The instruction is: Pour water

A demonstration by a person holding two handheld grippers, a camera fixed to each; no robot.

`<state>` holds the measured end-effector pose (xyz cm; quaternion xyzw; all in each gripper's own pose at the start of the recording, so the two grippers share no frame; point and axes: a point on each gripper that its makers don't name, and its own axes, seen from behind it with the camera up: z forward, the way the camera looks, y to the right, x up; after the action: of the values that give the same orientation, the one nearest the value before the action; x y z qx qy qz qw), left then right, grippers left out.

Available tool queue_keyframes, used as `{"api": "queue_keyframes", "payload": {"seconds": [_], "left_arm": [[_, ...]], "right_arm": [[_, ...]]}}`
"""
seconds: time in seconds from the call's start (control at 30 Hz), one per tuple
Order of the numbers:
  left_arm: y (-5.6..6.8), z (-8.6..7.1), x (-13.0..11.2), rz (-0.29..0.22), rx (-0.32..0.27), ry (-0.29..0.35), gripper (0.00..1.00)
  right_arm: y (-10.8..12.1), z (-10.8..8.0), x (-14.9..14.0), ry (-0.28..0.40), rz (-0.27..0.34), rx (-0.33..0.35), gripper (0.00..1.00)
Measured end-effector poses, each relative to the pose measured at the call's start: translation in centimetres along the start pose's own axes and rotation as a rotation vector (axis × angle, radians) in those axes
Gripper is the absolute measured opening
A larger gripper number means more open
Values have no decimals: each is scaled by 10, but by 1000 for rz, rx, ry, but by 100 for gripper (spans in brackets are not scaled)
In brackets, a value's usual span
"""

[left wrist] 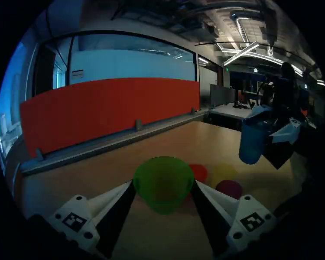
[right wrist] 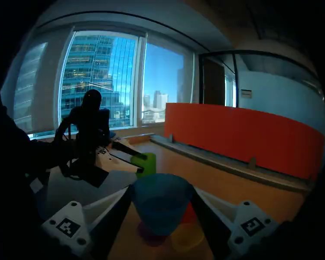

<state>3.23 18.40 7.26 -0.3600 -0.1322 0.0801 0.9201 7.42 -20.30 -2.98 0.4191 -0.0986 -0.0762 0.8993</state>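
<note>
Left tongs (left wrist: 162, 183) are pinching the green cup (left wrist: 163, 187), one finger pressed on each side, mouth up, held over the wooden table (left wrist: 119, 173). Over on the other side, the right tongs (right wrist: 160, 189) grip the blue cup (right wrist: 160, 206) the same way, both fingers tight against its wall, lifted clear of the table. The two cups are near each other but apart. Whether there is water in either, I cannot tell in this dim light. On the table between them lie a red round (left wrist: 199, 172), a yellow round (left wrist: 223, 172) and a purple round (left wrist: 229, 188), close together. An orange partition (left wrist: 106, 108) runs along the table's far edge.
</note>
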Motion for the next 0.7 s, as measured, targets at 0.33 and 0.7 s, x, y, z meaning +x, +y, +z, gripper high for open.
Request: {"api": "queue_keyframes", "payload": {"seconds": [0.33,0.7], "left_arm": [[32,-23,32,7,-39,70,87],[55,-43,52,9,-66,125,88]], "right_arm": [[2,-6,3,2,-6,-11,94],[1,-9,6,3,-9,-15,94]]}}
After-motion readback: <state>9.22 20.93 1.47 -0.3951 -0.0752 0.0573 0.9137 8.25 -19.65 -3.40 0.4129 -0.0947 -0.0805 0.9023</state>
